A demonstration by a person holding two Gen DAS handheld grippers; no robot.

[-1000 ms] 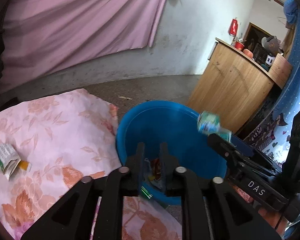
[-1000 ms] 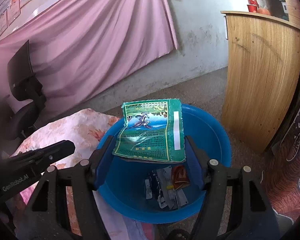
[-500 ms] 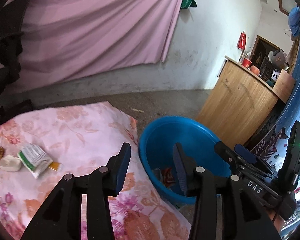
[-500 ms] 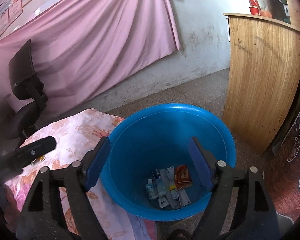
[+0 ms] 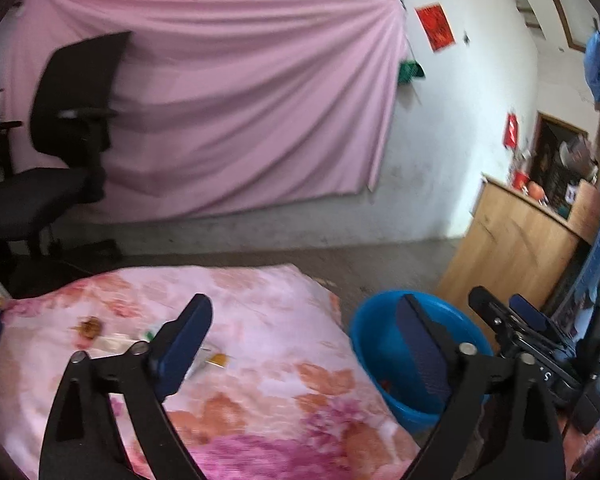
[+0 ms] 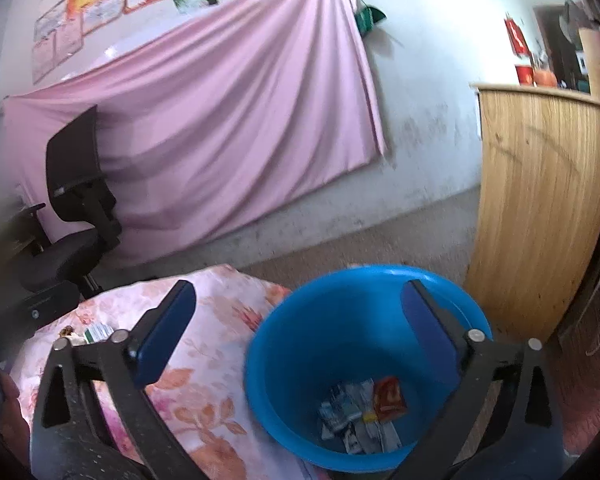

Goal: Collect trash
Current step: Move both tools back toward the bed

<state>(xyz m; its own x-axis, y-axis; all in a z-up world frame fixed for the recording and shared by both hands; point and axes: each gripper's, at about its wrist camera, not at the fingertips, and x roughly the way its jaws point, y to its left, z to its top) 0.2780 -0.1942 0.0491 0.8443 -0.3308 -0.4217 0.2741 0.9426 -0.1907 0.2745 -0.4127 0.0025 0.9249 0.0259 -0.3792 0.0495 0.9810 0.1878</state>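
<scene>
In the left wrist view my left gripper hangs over a pink floral cloth; its jaws are opening wide and hold nothing. On the cloth beyond its left finger lie small bits of trash: a brown scrap, a pale packet and an orange piece. My right gripper is open and empty above a blue basin. Several wrappers and a red sachet lie on the basin's bottom. The basin stands right of the cloth.
A black office chair stands at the back left before a pink curtain. A wooden cabinet rises just right of the basin. Bare grey floor runs between cloth and wall.
The right gripper let a green packet drop into the basin and stayed open. The left gripper went from nearly shut over the basin to wide open, swinging left over the cloth.
</scene>
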